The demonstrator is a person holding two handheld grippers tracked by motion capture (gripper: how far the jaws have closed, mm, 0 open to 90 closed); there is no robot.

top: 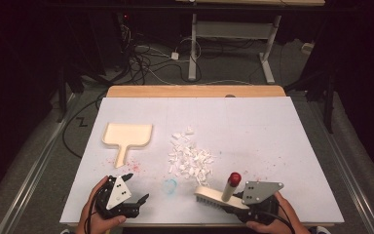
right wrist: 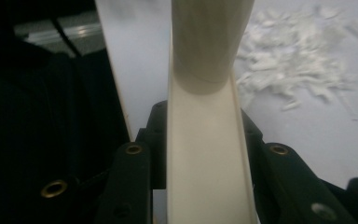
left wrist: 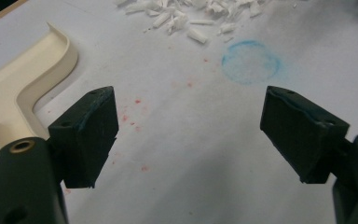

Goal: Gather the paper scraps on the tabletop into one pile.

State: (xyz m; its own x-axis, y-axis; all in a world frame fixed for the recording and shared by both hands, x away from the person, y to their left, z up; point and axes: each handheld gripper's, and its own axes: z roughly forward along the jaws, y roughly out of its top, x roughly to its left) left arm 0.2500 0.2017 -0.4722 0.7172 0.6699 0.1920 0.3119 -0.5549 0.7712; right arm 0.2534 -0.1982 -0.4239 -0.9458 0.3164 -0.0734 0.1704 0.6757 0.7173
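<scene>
Both forearms come in from the near edge of the counter (top: 272,126). The left hand (top: 95,217) holds the left gripper (top: 135,187) low over the near-left part, pointing away and slightly rightward, its jaws spread wide with nothing between them. The right hand (top: 268,222) holds the right gripper (top: 233,204) at the near-right, pointing left, jaws clamped on the brush (top: 214,197).

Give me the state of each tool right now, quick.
Left tool: open, jaws wide apart, nothing between them, near the dustpan.
Right tool: closed on the brush, beside the white scraps.
</scene>
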